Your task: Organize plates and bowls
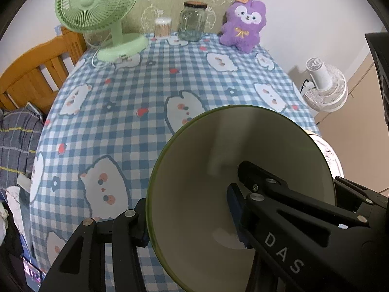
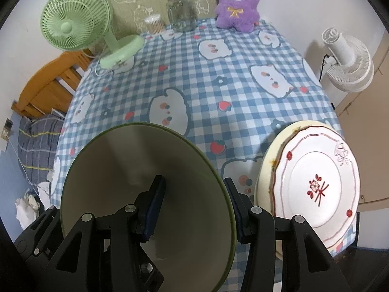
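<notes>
I hold one wide green-rimmed cream bowl (image 1: 218, 170) between my two tools, tilted toward me above the blue-and-white checked tablecloth (image 1: 136, 102). My left gripper (image 1: 192, 219) clamps the bowl's left wall, one finger inside and one outside; the outer pad is mostly hidden behind the rim. My right gripper (image 2: 194, 209) pinches the opposite wall the same way, its blue pad (image 2: 155, 206) pressed on the inner face. The bowl's base is cut off at the lower edge of both views, so I cannot tell whether it clears the cloth.

To the right, a white scalloped plate with red flower motifs (image 2: 316, 185) lies on a cream plate (image 2: 267, 165), of which only a crescent shows; the stack's near edge sits behind my right finger. At the far edge stand a green desk fan (image 1: 97, 7), a clear glass jar (image 1: 192, 22) and a purple plush toy (image 1: 243, 24).
</notes>
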The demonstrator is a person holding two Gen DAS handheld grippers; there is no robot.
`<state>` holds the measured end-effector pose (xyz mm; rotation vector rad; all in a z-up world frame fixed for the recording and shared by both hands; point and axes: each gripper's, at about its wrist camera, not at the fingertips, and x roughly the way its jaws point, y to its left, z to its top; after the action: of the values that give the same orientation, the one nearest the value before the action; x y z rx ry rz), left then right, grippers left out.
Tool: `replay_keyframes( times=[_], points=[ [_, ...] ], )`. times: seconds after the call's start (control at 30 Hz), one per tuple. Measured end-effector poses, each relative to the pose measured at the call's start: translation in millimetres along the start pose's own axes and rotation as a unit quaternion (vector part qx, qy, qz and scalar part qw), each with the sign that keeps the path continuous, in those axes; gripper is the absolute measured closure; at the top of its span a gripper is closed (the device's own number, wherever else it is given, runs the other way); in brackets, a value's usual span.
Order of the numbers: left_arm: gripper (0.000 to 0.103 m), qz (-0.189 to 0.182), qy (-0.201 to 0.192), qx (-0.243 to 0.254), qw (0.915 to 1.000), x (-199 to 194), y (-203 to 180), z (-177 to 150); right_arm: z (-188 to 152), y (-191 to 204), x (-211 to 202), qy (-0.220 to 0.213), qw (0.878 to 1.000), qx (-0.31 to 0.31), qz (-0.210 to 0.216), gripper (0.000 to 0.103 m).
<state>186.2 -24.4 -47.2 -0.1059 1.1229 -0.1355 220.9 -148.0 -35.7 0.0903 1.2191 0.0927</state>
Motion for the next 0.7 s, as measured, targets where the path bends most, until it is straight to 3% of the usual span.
replay_keyframes(
  times=[0.33,0.7],
  points=[
    [0.051,0.01,-0.025,0.01,0.9996,-27,-17,6,4,-12,-29,-0.022,1.0,-0.001,0.013,0.052],
    [0.051,0.017,-0.032,-0.017,0.9992,-32,-56,10,13,-52,-46,-0.023,0.999,-0.025,0.015,0.052]
  ],
)
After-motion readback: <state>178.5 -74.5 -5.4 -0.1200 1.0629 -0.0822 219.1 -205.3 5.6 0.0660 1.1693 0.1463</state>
